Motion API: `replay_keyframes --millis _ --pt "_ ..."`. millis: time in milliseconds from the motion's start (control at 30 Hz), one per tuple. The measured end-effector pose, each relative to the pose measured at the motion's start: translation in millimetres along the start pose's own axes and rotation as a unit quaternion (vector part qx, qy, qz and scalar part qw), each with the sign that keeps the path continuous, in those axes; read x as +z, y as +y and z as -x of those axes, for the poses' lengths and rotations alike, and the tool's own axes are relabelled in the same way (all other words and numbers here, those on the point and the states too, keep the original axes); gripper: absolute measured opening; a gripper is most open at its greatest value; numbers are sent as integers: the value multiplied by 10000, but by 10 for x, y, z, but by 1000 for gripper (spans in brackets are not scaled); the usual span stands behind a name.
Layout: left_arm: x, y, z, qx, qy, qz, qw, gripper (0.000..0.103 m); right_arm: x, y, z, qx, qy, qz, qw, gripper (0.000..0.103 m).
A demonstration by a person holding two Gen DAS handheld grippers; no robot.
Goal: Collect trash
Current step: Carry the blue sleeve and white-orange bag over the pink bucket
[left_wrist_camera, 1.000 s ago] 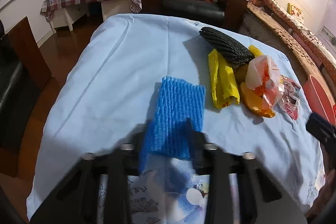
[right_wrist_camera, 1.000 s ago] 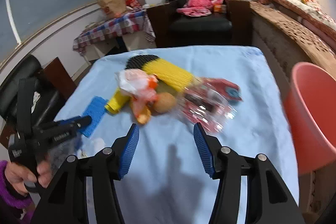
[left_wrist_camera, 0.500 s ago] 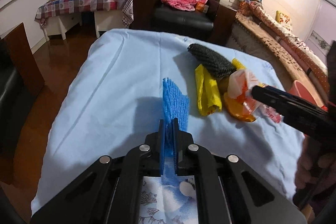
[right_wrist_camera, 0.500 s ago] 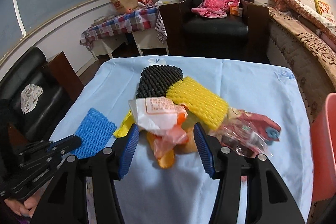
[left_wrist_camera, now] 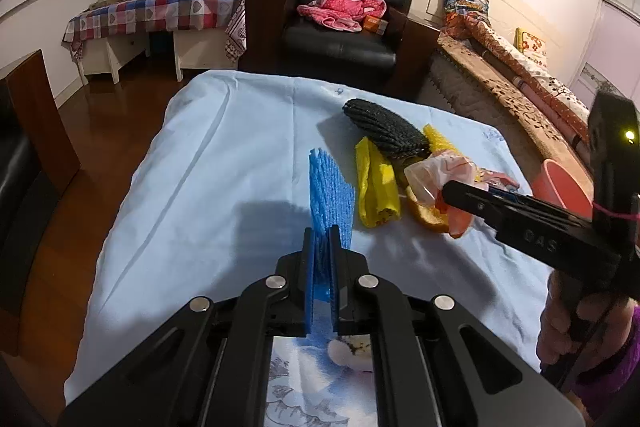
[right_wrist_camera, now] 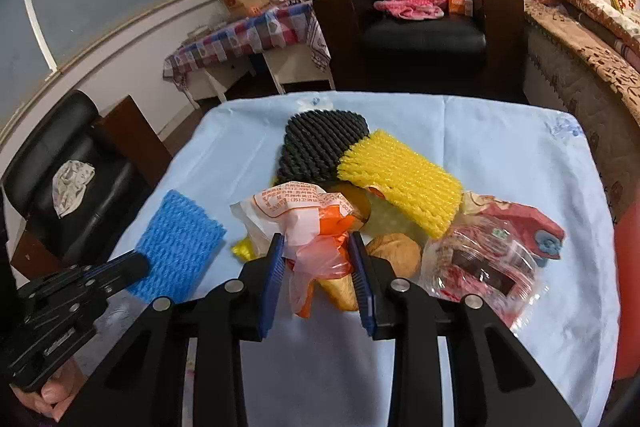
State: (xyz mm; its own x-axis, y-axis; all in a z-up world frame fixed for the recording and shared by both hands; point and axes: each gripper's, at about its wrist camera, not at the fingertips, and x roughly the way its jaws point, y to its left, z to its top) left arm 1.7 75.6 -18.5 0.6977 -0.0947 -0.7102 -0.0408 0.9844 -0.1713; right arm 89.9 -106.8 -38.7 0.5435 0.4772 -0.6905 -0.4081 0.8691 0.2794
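Left tongs (left_wrist_camera: pixel 321 251) clamped on upright blue foam net (left_wrist_camera: pixel 330 187); right tongs (right_wrist_camera: pixel 318 259) level, parted around orange-white bag (right_wrist_camera: pixel 304 223).

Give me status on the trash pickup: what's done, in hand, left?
Done: nothing visibly binned. In hand: left gripper is shut on the blue foam net; right gripper is open around the orange plastic bag. Left on the table: black net, yellow net, clear wrapper. Red bin waits alongside.

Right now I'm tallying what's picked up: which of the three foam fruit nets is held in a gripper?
The blue foam net, clamped in the left gripper. The black net and yellow net lie in the pile.
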Motion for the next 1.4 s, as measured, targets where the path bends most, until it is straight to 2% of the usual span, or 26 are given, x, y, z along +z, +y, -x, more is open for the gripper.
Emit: replay_keyframes --millis 267,633,1000,1200,1400 --pt "125 -321 109 -293 -208 -192 9992 6 -108 -93 529 -190 -438 -168 9987 32" --pt "321 -1139 67 -1025 -368 -672 9918 6 -292 -598 1196 -1043 -910 -626 9884 32" --pt "449 -2139 -8 -1647 -536 -1291 9764 6 -455 -1441 1804 -1908 -1338 -1397 9624 32" --pt "427 -2632 -189 -1911 -342 -1509 9693 6 -513 -1905 2007 -2323 -1427 -1740 9462 32" --pt "359 -3075 -354 -2096 -220 -1774 9613 6 -574 -2213 2060 -2557 -1406 -1908 9373 32"
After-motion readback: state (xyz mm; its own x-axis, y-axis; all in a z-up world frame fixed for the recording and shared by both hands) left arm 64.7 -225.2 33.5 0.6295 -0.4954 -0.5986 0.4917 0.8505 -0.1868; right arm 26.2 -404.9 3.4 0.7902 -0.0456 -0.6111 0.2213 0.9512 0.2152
